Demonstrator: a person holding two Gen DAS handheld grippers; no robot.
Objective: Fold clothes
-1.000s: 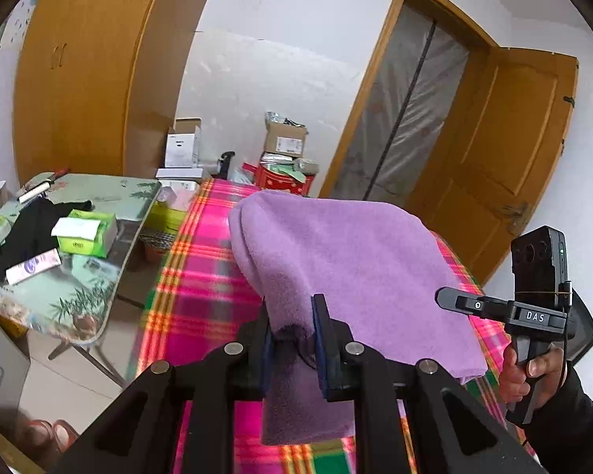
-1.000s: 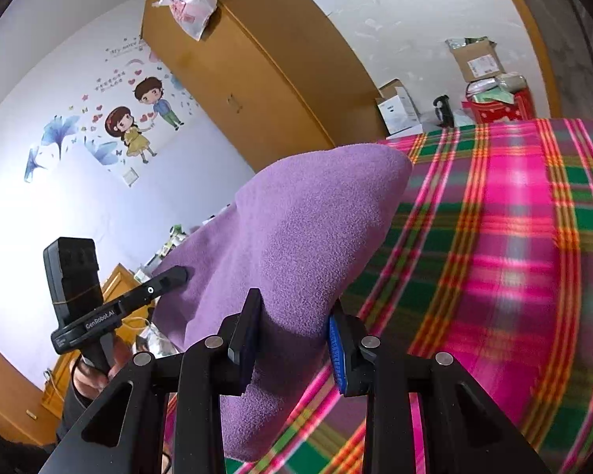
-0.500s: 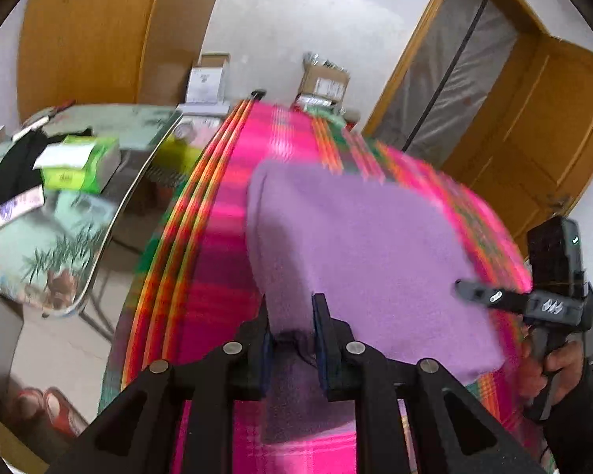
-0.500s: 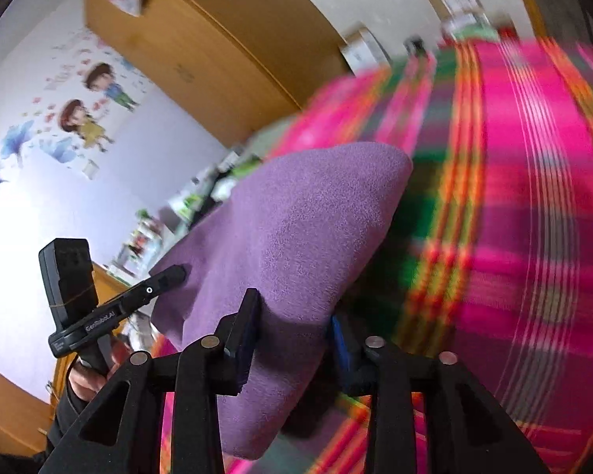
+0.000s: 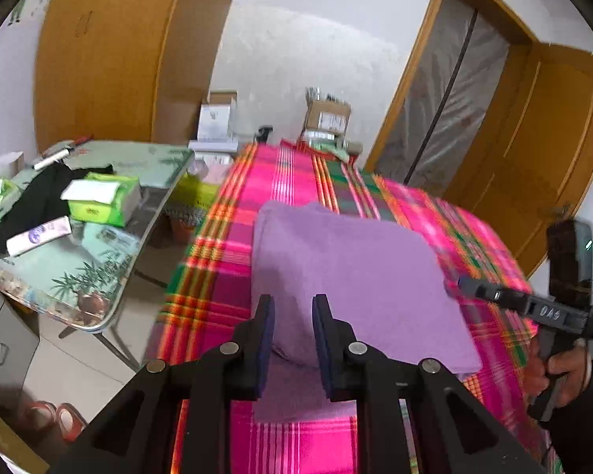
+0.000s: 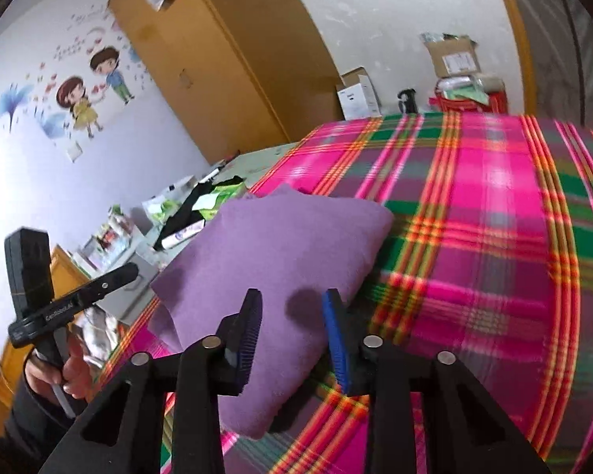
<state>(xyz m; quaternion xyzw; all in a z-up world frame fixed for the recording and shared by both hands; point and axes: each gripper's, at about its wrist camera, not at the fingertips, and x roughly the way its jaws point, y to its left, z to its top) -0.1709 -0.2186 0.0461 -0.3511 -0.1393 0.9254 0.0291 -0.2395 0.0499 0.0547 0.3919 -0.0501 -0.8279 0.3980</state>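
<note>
You hold one purple cloth [image 5: 355,276] with two grippers above a plaid-covered bed [image 5: 288,181]. Your left gripper [image 5: 292,316] has its jaws clamped on the cloth's near edge. Your right gripper [image 6: 292,316] has its jaws closing with cloth between them. Open plaid spreads beyond the cloth's far edge. One cluttered tabletop [image 5: 95,276] stands just beside the bed's left edge.
</note>
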